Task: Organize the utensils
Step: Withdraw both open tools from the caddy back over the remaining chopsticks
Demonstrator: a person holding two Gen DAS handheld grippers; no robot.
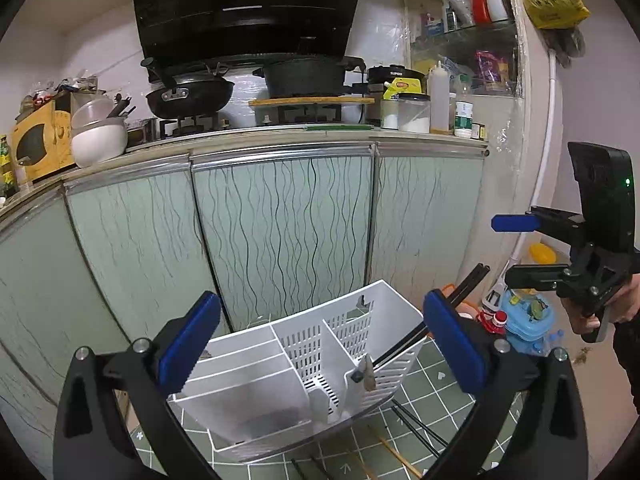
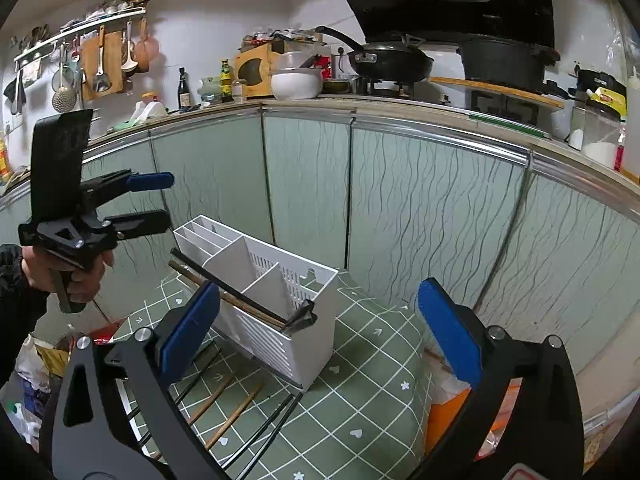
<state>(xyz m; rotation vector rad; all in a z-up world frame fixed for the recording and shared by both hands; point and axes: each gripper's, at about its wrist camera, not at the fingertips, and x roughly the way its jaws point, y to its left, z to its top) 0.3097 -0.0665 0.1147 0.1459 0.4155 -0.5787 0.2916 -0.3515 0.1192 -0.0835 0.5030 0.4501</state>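
Looking down my right gripper (image 2: 316, 332), its jaws wide and empty, loose chopsticks (image 2: 234, 416) lie just below-left, pointing away lengthwise; my empty, wide-open left gripper (image 1: 320, 340) sits farther off.

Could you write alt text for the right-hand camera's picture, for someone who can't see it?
A white utensil caddy stands on a green checked cloth, chopsticks leaning in it and more chopsticks loose in front. The right gripper frames it, open and empty; the left gripper, hand-held, is open too.

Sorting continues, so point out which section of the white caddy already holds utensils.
The end section of the caddy, beside its notched wall: chopsticks lean there. The others look empty.
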